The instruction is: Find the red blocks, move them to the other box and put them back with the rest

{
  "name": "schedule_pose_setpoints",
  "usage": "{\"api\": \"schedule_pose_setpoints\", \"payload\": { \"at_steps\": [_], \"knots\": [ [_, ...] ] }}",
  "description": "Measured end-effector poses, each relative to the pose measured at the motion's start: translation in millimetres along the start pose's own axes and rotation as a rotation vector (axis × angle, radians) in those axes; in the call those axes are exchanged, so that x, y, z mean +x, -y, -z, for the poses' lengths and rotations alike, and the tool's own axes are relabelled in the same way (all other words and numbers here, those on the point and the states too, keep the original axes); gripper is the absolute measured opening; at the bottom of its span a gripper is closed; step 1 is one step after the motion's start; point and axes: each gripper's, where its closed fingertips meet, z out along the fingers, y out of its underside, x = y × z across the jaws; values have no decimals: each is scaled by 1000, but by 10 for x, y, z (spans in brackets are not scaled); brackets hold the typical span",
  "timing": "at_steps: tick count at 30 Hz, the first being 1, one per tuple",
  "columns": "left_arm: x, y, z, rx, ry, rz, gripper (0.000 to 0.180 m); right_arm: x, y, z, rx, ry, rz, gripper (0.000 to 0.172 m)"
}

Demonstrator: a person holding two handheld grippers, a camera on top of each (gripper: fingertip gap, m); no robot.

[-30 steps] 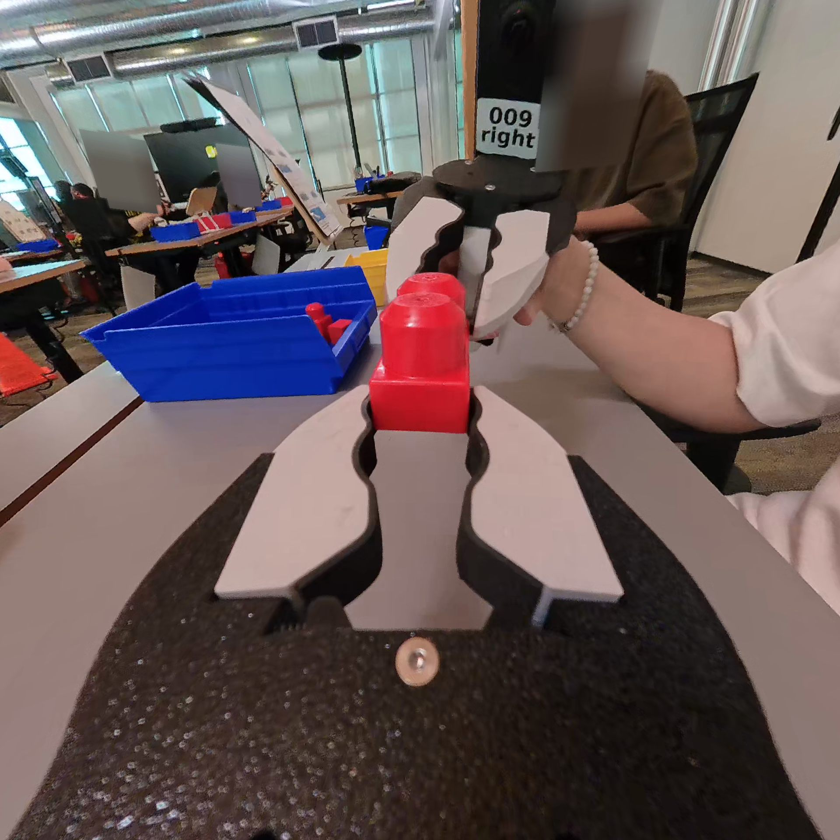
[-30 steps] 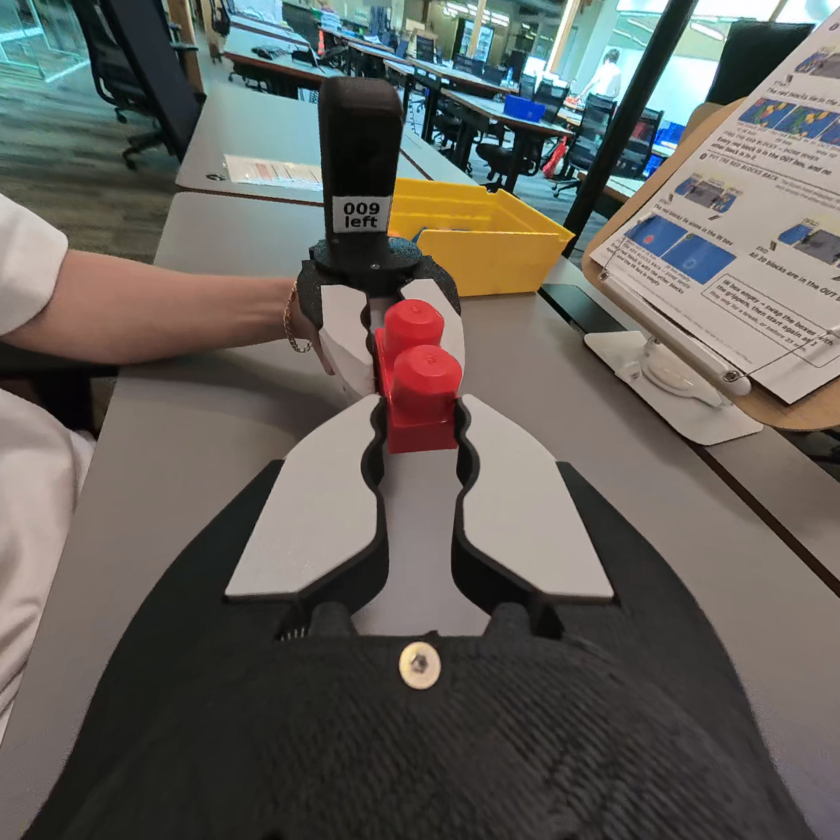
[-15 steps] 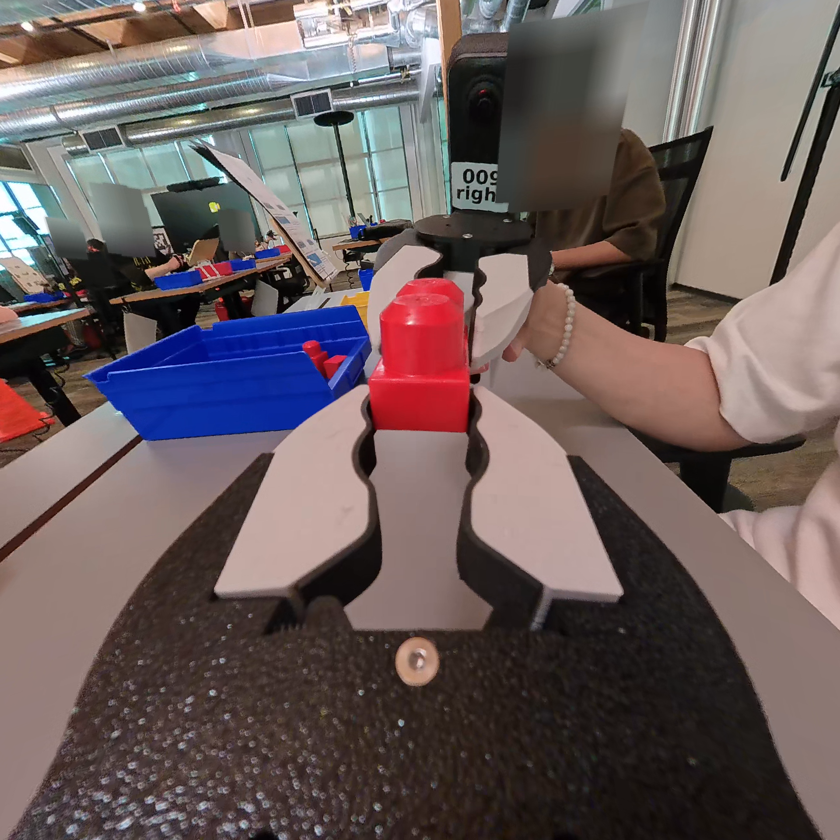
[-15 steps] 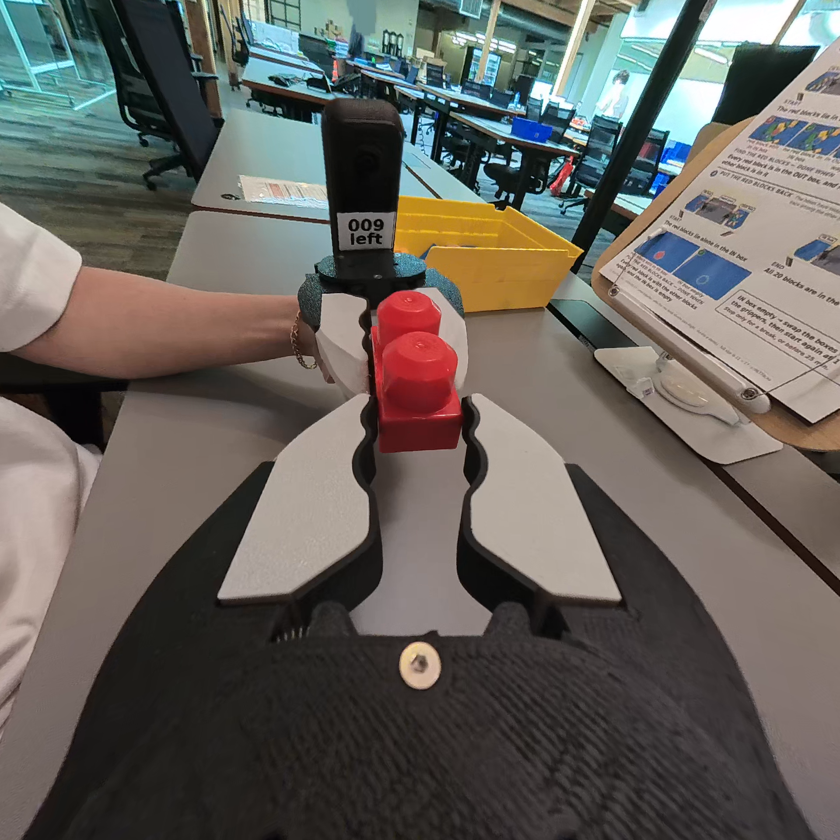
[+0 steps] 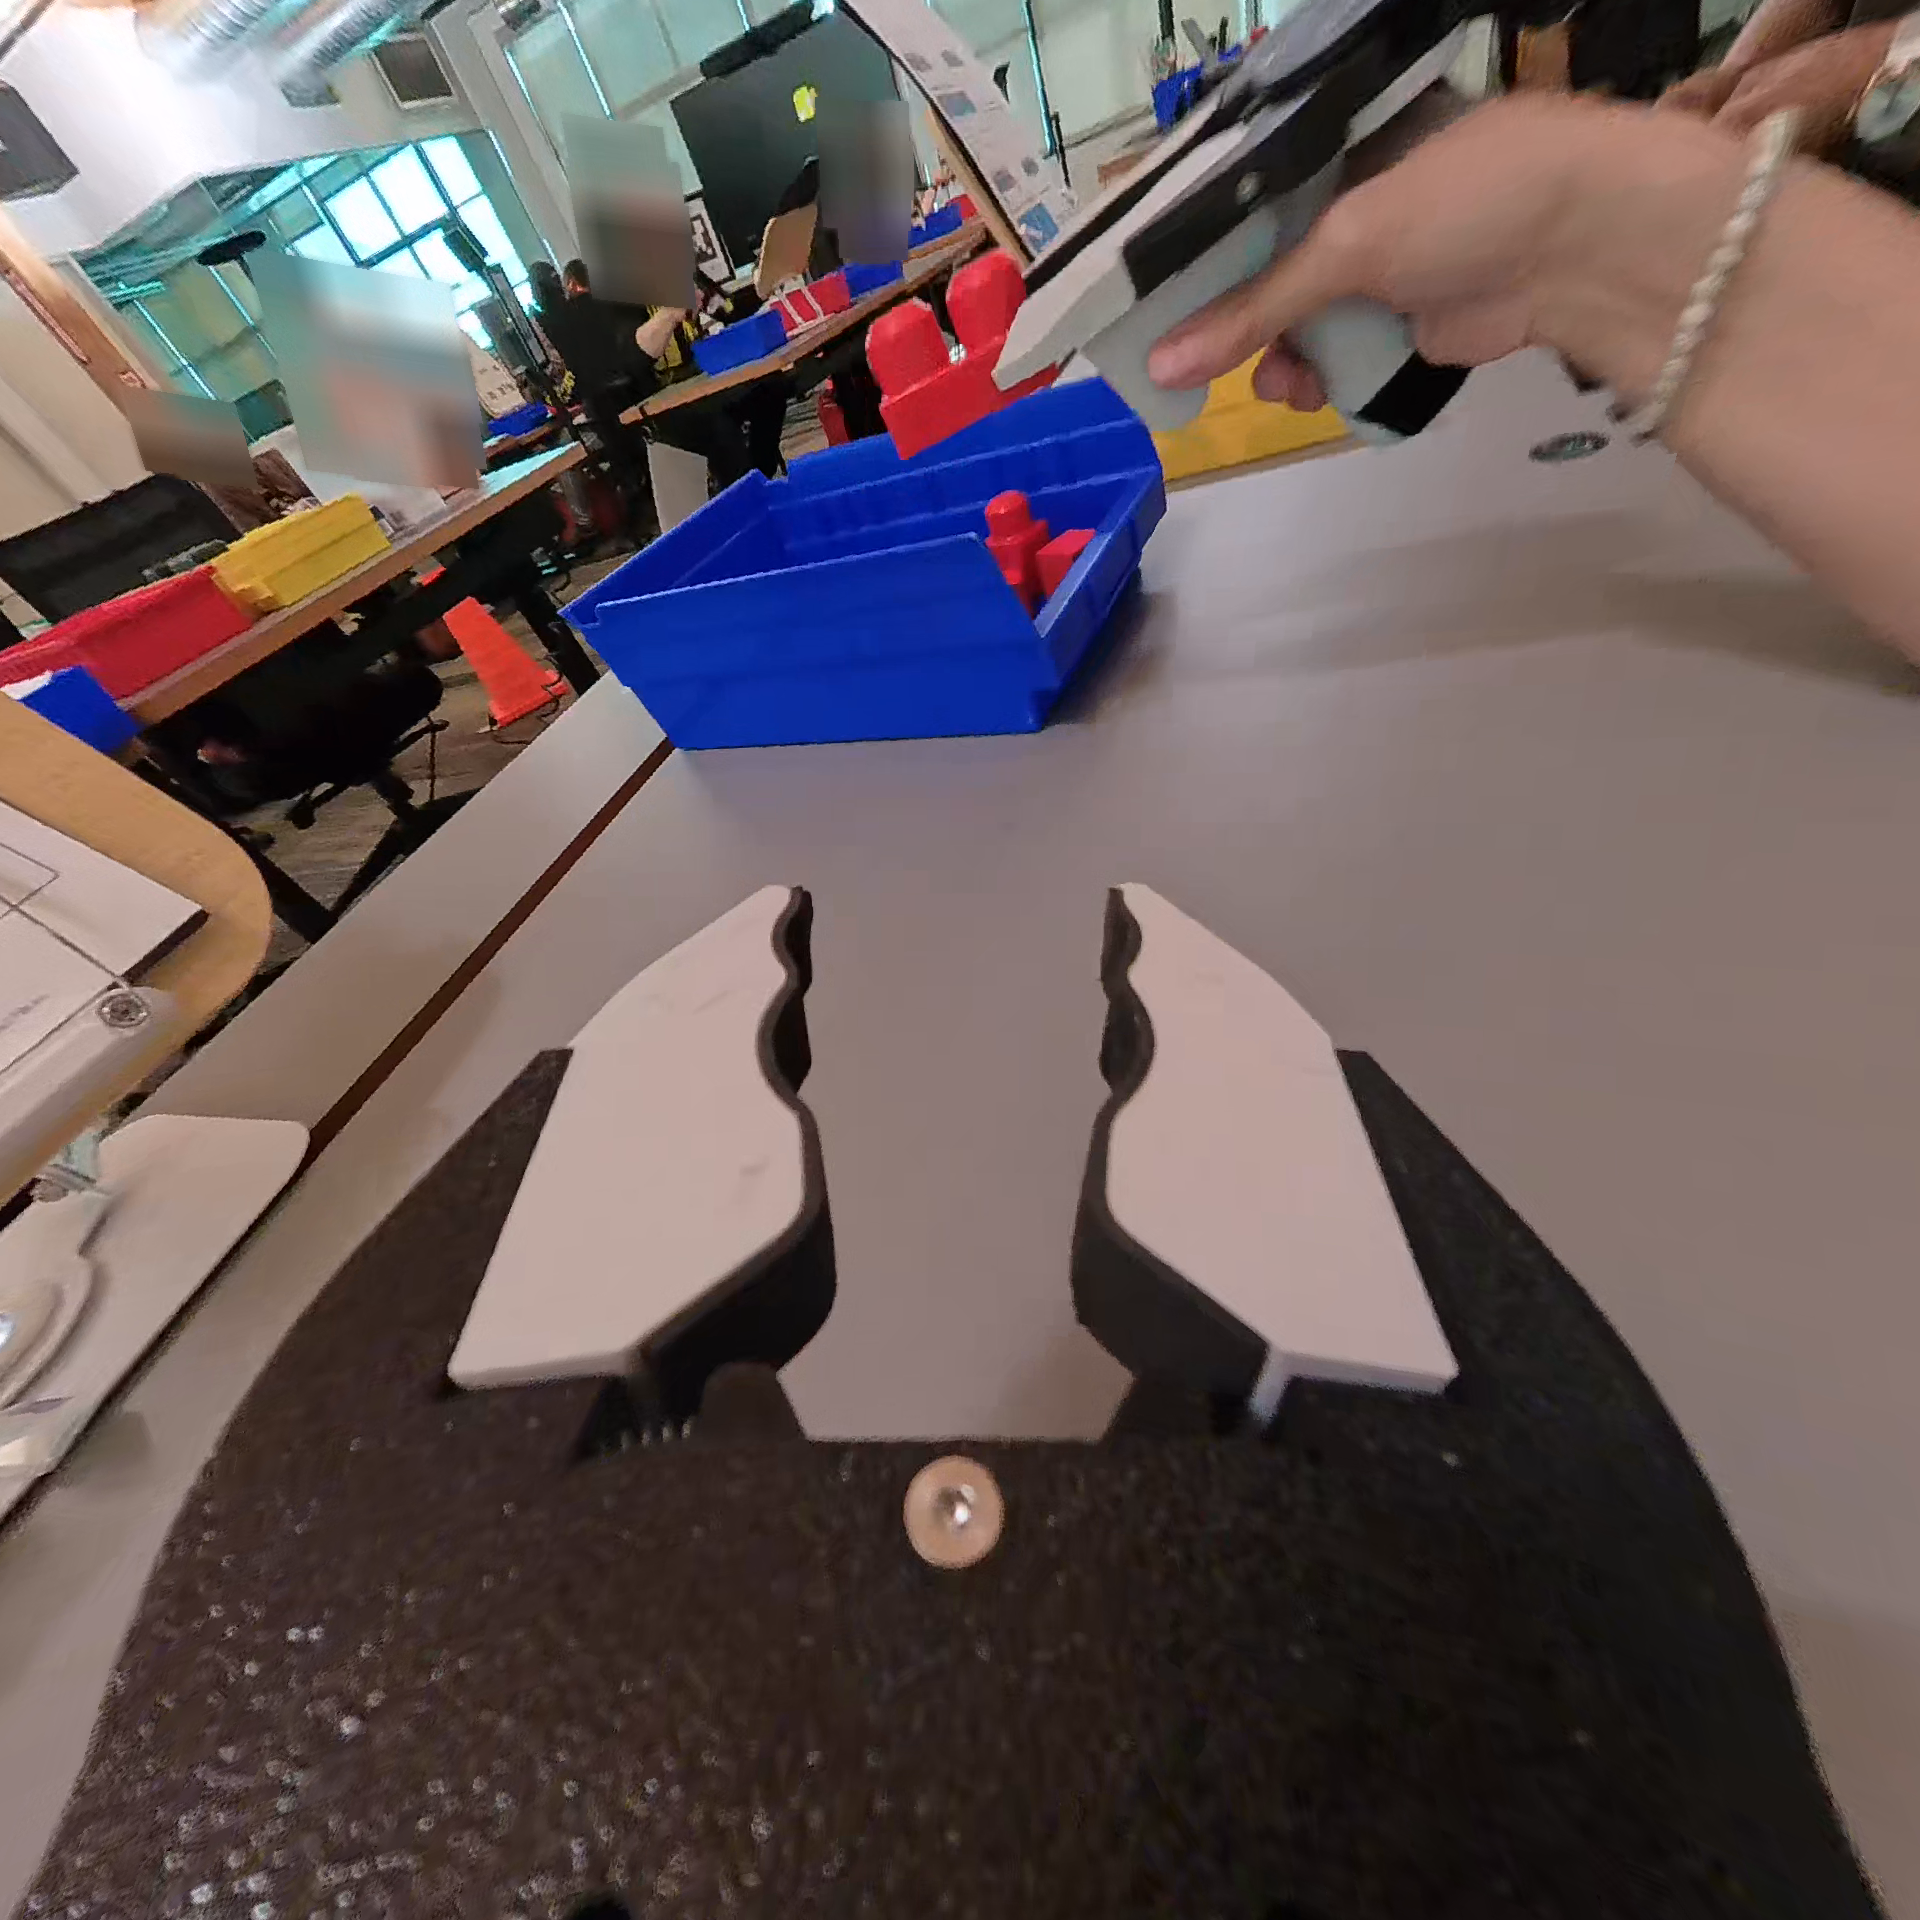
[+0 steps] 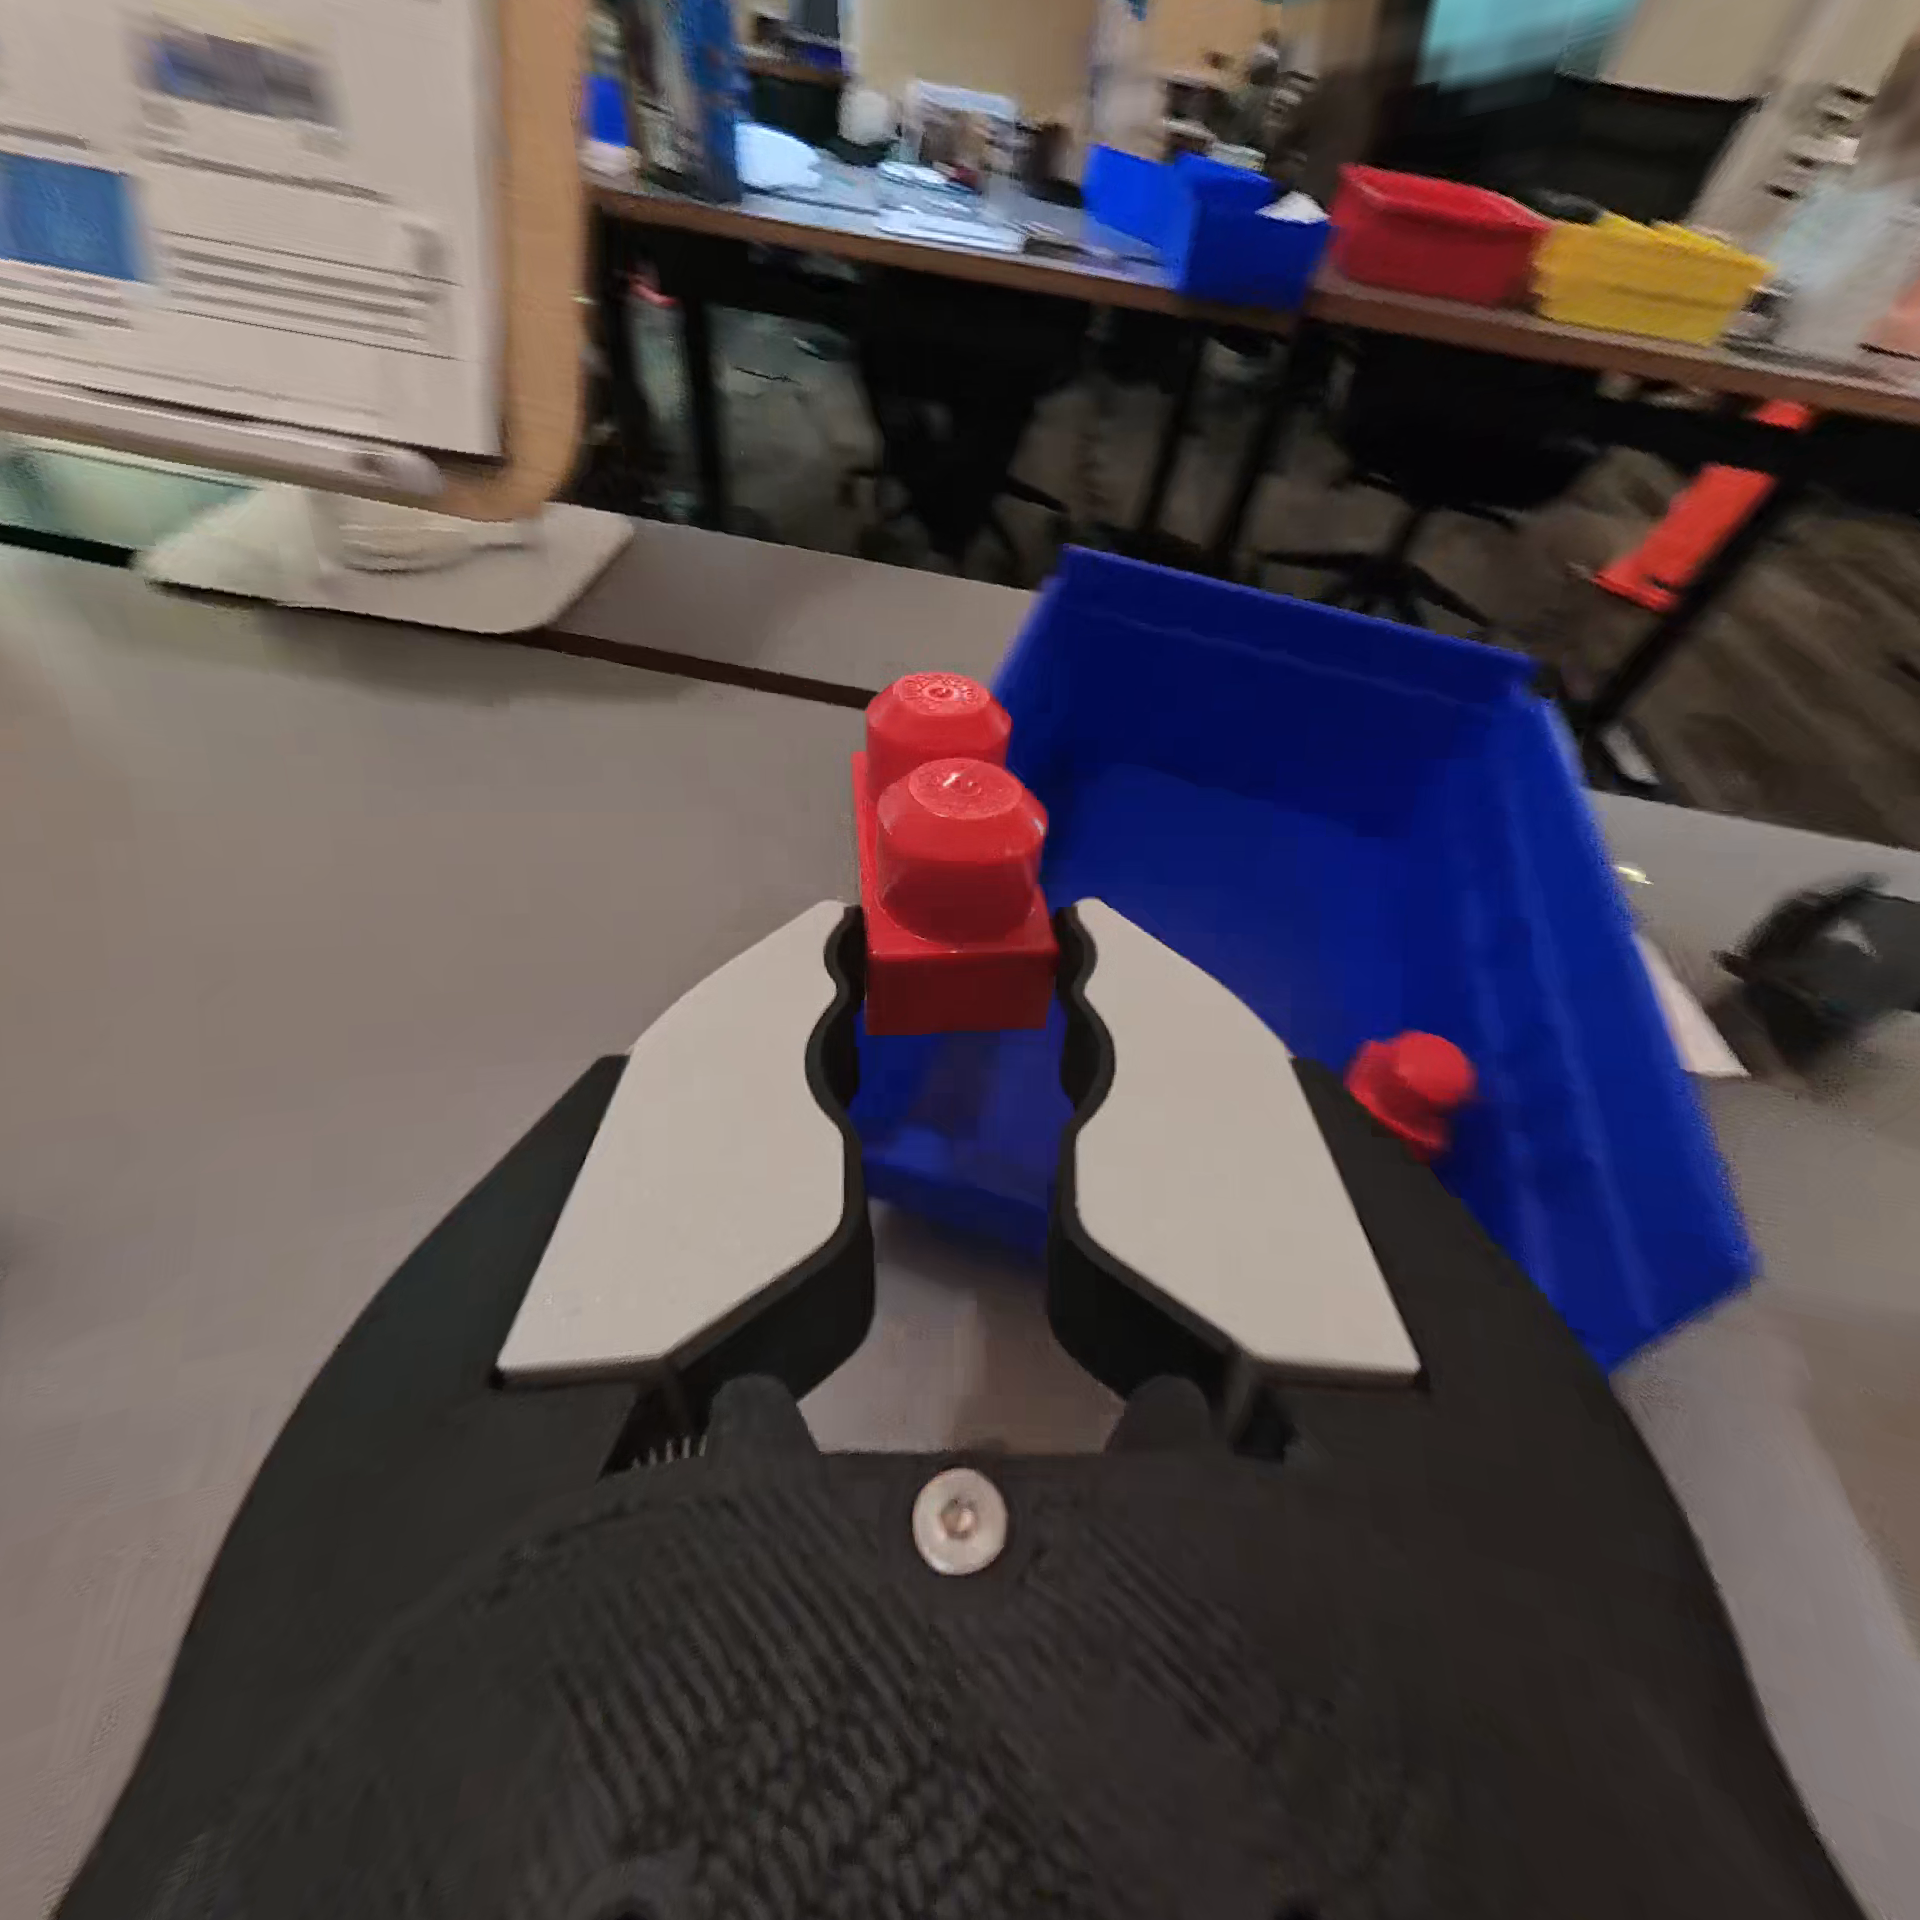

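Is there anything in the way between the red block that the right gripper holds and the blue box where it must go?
Nothing visible blocks it. The right gripper holds the red block above the near edge of the blue box. The box floor ahead looks bare; another red block lies at the near right wall.

Setting: open-plan office used as a data-collection lab. Evidence: rows of long tables (image 5: 436,540) bearing blue, red and yellow plastic bins (image 6: 1434,249); black office chairs (image 5: 301,727) on carpeted floor; exposed ceiling ducts (image 5: 343,62); glazed walls with large windows (image 5: 343,208); a dark screen (image 5: 769,135); an orange cone (image 5: 499,665); seated people at far tables; a printed instruction sheet (image 6: 239,218) on a wooden stand over the grey tabletop (image 5: 1455,831).
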Motion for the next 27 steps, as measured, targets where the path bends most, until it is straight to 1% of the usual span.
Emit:
{"api": "schedule_pose_setpoints", "payload": {
  "at_steps": [3, 6, 9, 12, 13, 14, 15, 17, 19, 21, 24, 27],
  "knots": [
    [-6, 0, -19, 26, -13, 68, 50, 516, -32, -262, -64, -128, 13, 36],
    [-17, -66, -38, 9, -16, 89, 49, 852, -108, -559, -169, -203, 79, 37],
    [-20, -100, -46, -1, -19, 95, 49, 1017, -218, -827, -236, -232, 97, 37],
    [-23, -134, -56, -7, -23, 111, 48, 1071, -377, -1061, -282, -219, 89, 37],
    [-25, -147, -59, -8, -24, 117, 48, 1096, -413, -1092, -288, -226, 85, 41],
    [-28, -158, -60, -10, -24, 121, 48, 1121, -430, -1093, -291, -236, 79, 51],
    [-33, -170, -59, -12, -24, 124, 48, 1147, -414, -1067, -278, -252, 69, 60],
    [-45, -182, -49, -12, -24, 133, 48, 1138, -307, -969, -207, -240, 36, 60],
    [-47, -178, -48, -4, -29, 153, 48, 1093, -206, -788, -149, -214, -5, 60],
    [-43, -175, -53, 2, -35, 169, 49, 1010, -137, -530, -96, -179, -44, 60],
    [-17, -176, -75, 8, -52, 199, 50, 865, -119, -62, -24, -141, -81, 62],
    [7, -158, -119, 20, -68, 261, 54, 715, -81, 420, 107, -123, -148, 62]
  ]
}}
